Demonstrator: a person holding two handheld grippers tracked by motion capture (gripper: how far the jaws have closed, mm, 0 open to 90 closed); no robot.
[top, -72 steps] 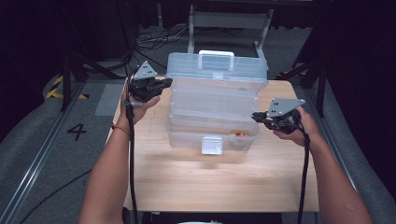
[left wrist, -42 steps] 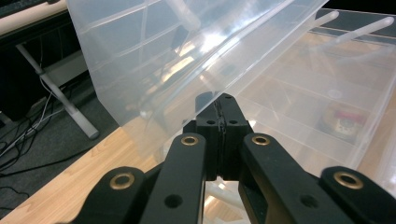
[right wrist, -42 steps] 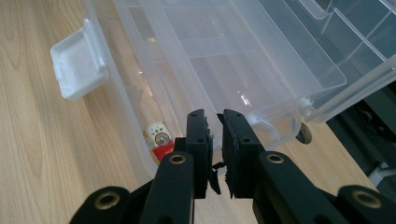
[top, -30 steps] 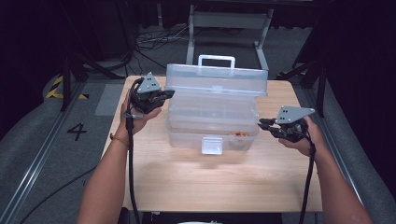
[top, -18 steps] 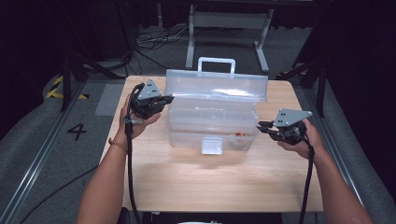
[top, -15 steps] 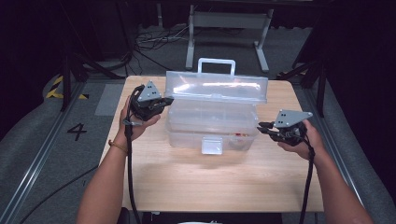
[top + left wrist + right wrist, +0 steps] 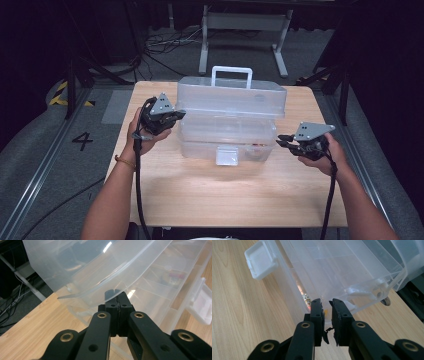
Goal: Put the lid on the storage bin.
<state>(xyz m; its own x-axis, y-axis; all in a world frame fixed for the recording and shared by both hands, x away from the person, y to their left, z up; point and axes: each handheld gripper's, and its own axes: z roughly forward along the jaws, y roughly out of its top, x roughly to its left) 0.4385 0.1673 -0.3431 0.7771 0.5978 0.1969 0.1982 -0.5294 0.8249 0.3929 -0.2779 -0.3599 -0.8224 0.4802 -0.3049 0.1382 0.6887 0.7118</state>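
Clear plastic organizer box [image 7: 230,117] is sitting at the middle of the wooden desk [image 7: 225,195], its upper tier with the white handle [image 7: 231,76] standing over the lower trays and its front latch [image 7: 227,155] hanging open. Left gripper [image 7: 176,116] is pressing against the box's left end; in the left gripper view its fingers [image 7: 117,302] are closed tight together, tips touching the curved rim of the upper tier [image 7: 95,267]. Right gripper [image 7: 282,141] is hovering just beside the box's right end, well below the handle. In the right gripper view its fingers [image 7: 315,308] are standing slightly parted at the lower tray's corner, near the side hinge arm [image 7: 364,291], pinching nothing. Small red and brass parts [image 7: 305,298] are lying inside the lower tray.
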